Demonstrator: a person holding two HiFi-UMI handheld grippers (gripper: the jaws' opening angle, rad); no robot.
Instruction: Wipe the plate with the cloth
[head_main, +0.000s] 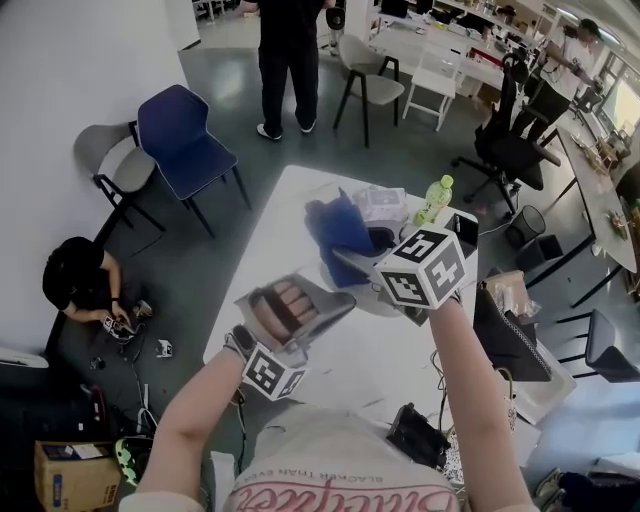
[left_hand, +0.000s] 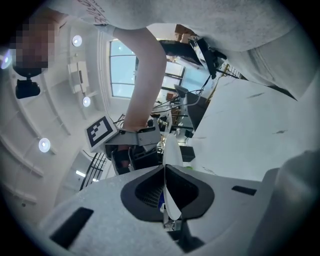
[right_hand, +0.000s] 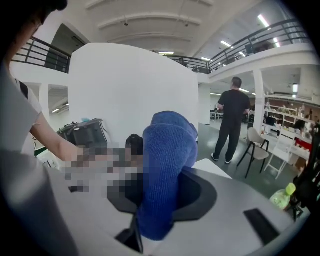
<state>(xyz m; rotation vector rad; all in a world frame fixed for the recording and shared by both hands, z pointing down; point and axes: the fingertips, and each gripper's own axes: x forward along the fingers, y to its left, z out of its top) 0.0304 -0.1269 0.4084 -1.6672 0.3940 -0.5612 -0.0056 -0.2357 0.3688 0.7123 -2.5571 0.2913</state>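
Note:
A white plate (left_hand: 169, 150) stands edge-on between the jaws of my left gripper (left_hand: 167, 200), which is shut on its rim. From the right gripper view the plate (right_hand: 125, 95) shows as a broad white disc, upright and facing the camera. My right gripper (right_hand: 160, 220) is shut on a blue cloth (right_hand: 167, 160), whose bunched end rises against the plate's face. In the head view the blue cloth (head_main: 335, 232) hangs over the white table (head_main: 370, 350) in front of the right gripper (head_main: 352, 260), with the left gripper (head_main: 340, 300) just below and left of it.
A green bottle (head_main: 435, 198) and a clear plastic bag (head_main: 380, 205) sit at the table's far end, and a black device (head_main: 420, 435) lies near its front edge. A blue chair (head_main: 180, 135) stands to the left. One person stands beyond the table (head_main: 288, 60); another crouches on the floor (head_main: 80, 275).

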